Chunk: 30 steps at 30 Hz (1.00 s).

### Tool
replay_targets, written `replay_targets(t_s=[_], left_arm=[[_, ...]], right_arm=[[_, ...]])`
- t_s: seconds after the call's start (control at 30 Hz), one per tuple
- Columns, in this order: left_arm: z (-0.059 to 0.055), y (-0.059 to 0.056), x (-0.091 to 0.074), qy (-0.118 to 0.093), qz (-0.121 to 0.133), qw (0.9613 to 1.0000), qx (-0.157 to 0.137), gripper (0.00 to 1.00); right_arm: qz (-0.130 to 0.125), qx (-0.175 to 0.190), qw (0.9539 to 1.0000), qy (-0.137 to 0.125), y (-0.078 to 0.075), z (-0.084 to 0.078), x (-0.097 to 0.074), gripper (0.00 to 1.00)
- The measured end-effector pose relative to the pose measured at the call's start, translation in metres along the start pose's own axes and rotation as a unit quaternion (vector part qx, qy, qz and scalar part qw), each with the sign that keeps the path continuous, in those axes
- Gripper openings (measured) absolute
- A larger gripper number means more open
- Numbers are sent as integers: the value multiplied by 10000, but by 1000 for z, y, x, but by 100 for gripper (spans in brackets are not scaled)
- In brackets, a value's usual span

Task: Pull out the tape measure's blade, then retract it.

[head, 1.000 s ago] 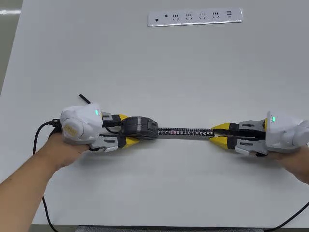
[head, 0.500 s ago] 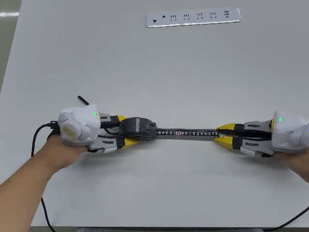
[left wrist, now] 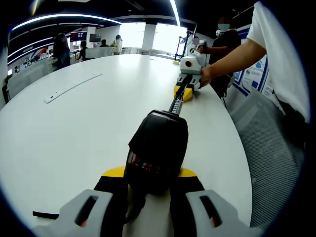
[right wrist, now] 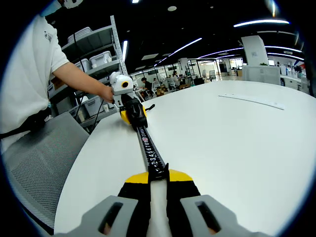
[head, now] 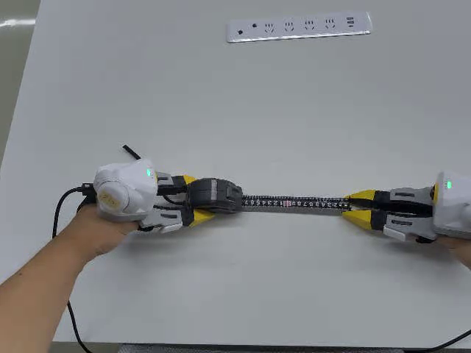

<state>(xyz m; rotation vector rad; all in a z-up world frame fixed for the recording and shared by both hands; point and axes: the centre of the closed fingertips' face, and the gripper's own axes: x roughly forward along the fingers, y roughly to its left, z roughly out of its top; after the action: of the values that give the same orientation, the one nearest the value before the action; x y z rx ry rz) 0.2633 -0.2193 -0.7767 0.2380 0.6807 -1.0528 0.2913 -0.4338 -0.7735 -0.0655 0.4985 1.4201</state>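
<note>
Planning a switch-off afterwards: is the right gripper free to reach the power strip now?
Probably not yet: the right gripper is shut on the tip of the blade. Nothing stands between it and the power strip, so once released, likely yes.

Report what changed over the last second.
The right gripper, shut on the tip of the blade, moved right, away from the case, drawing more blade out. The left gripper kept the case clamped in place; the power strip did not move.
</note>
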Motion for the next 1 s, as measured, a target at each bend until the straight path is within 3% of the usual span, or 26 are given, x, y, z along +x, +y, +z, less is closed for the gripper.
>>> replay_targets(t_s=[1.0], left_arm=[[0, -1, 1, 14, 20, 10000, -16, 29]], right_arm=[[-122, 240, 9996, -32, -8, -9, -30, 8]])
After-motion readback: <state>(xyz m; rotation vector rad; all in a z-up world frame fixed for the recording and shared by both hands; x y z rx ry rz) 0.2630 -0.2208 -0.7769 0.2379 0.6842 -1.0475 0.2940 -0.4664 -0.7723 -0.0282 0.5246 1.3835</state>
